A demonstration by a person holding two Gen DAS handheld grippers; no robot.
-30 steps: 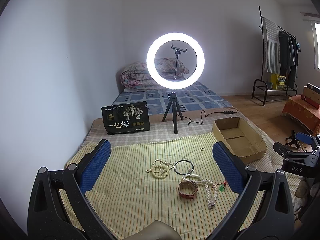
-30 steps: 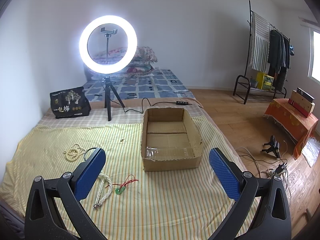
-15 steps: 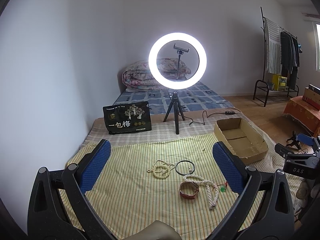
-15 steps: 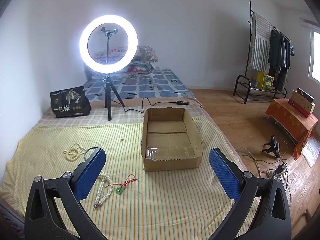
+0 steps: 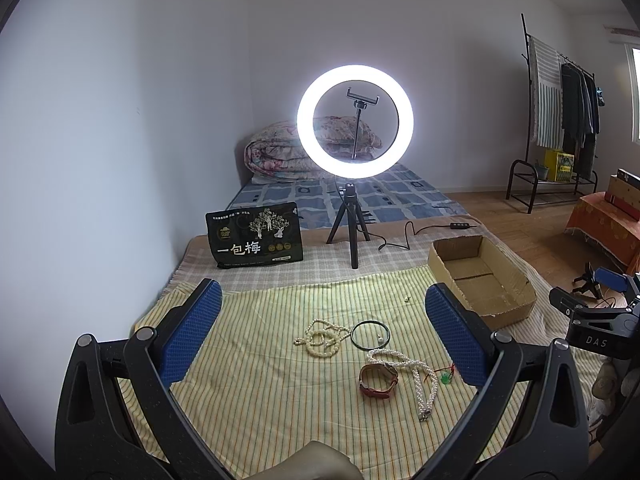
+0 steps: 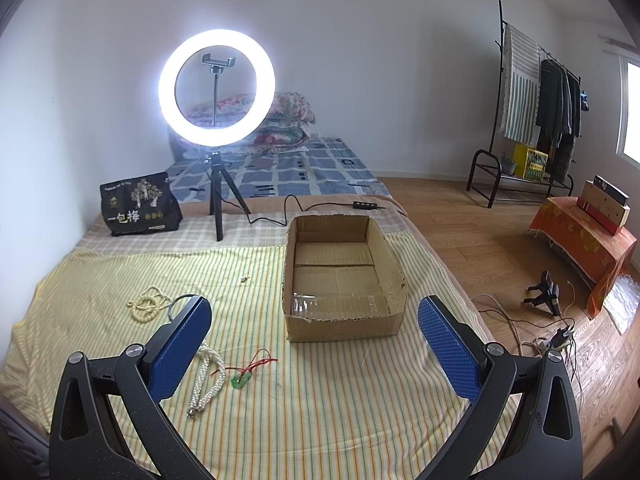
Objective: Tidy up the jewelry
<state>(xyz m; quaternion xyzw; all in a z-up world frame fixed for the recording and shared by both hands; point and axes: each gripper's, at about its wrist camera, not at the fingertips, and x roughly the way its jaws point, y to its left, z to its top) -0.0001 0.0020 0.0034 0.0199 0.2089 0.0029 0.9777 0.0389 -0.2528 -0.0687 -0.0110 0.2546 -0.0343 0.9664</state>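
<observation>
Jewelry lies on a yellow striped cloth [image 5: 260, 380]: a cream bead necklace [image 5: 322, 338], a dark bangle [image 5: 370, 335], a red-brown leather watch [image 5: 378, 380], a white pearl strand [image 5: 420, 380], a green pendant on red cord [image 5: 445, 378] and a tiny earring [image 5: 407, 299]. An empty cardboard box [image 6: 340, 276] stands to the right. My left gripper [image 5: 320, 340] is open and empty above the jewelry. My right gripper [image 6: 312, 344] is open and empty before the box; the pearl strand [image 6: 206, 376], pendant [image 6: 241, 380] and bead necklace [image 6: 146, 306] lie at its left.
A lit ring light on a tripod [image 5: 354, 216] and a black snack bag [image 5: 254, 236] stand behind the cloth. Its cable [image 6: 320, 208] runs behind the box. A clothes rack [image 6: 536, 120], an orange-covered stand [image 6: 584, 236] and floor cables [image 6: 552, 332] are to the right.
The left wrist view has shifted slightly, so the scene sits a little further right in it. The right gripper and the jewelry have not moved.
</observation>
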